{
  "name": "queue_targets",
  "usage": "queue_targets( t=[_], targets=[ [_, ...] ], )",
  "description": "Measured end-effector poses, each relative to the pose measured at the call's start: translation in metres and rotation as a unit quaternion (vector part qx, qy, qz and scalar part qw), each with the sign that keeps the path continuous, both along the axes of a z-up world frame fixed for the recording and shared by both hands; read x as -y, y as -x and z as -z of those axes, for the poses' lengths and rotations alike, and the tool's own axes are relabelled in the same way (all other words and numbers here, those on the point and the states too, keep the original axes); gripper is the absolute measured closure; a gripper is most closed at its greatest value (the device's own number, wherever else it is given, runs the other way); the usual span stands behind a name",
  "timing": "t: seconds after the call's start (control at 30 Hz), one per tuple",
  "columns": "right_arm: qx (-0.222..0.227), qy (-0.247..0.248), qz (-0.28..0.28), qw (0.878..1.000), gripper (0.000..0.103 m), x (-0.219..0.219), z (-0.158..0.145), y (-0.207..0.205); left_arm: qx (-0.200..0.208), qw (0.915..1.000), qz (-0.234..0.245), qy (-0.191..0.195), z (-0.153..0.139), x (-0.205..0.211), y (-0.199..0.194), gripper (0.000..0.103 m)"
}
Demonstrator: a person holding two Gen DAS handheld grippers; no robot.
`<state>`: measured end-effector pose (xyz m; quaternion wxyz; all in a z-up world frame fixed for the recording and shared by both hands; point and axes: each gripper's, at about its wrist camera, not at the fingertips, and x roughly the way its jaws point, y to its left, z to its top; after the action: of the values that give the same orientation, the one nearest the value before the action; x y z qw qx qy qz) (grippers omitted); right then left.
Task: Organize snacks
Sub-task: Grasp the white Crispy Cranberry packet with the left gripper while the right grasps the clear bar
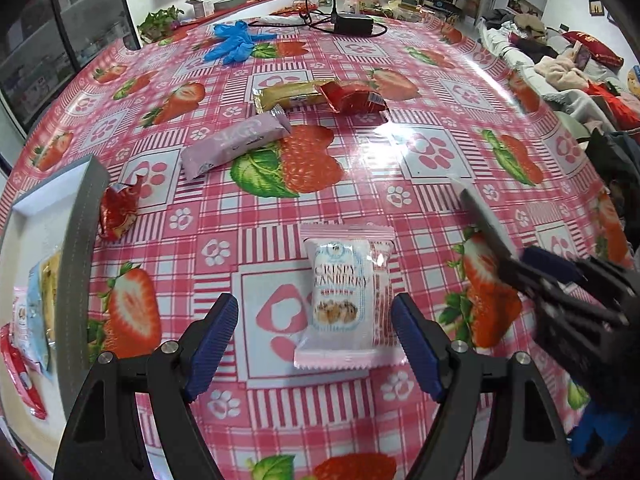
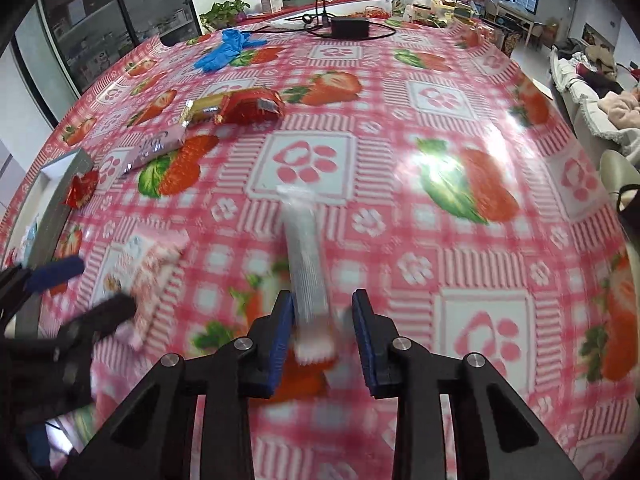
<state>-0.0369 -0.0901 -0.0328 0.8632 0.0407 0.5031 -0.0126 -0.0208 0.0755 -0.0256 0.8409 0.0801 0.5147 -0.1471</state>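
Note:
A pink and white Crispy Cranberry packet [image 1: 346, 300] lies flat on the strawberry tablecloth between the open fingers of my left gripper [image 1: 314, 344]; it also shows in the right wrist view [image 2: 140, 276]. My right gripper [image 2: 324, 330] has a long silvery snack stick [image 2: 306, 268] between its partly open fingers, touching the left pad; the view is blurred. The right gripper shows in the left wrist view [image 1: 516, 256]. A pink bar [image 1: 236, 146], a gold bar [image 1: 292, 94] and red packets [image 1: 354, 98] [image 1: 118, 210] lie farther off. A grey-rimmed tray [image 1: 76, 256] at left holds several snacks.
Blue gloves [image 1: 234, 42] and a black power adapter with cable [image 1: 352, 24] lie at the table's far side. A sofa with clothes [image 1: 560, 64] stands to the right. Cabinets and a plant [image 1: 160, 22] stand beyond the far left edge.

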Motion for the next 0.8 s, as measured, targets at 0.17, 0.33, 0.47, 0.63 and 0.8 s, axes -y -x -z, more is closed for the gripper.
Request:
queue_targets(
  t=[0.17, 0.33, 0.47, 0.63, 0.8],
  targets=[
    [0.006, -0.011, 0.006, 1.000, 0.070, 0.009, 0.000, 0.014, 0.006, 1.0000, -0.003, 0.001, 0.005, 0.008, -0.007, 0.021],
    [0.022, -0.006, 0.012, 1.000, 0.020, 0.010, -0.005, 0.002, 0.009, 0.9999, -0.004, -0.005, 0.011, 0.012, -0.010, 0.021],
    [0.029, 0.003, 0.000, 1.000, 0.018, 0.004, -0.007, -0.014, 0.032, 0.9993, -0.018, -0.001, 0.016, 0.008, -0.013, 0.013],
    [0.013, 0.015, 0.021, 1.000, 0.008, 0.008, 0.009, -0.023, 0.057, 0.9982, -0.018, 0.010, 0.018, 0.002, -0.012, 0.009],
    [0.027, 0.032, 0.023, 0.999, 0.000, 0.010, 0.015, -0.018, 0.070, 0.9972, -0.024, 0.014, 0.022, -0.003, -0.015, 0.000]
  ],
)
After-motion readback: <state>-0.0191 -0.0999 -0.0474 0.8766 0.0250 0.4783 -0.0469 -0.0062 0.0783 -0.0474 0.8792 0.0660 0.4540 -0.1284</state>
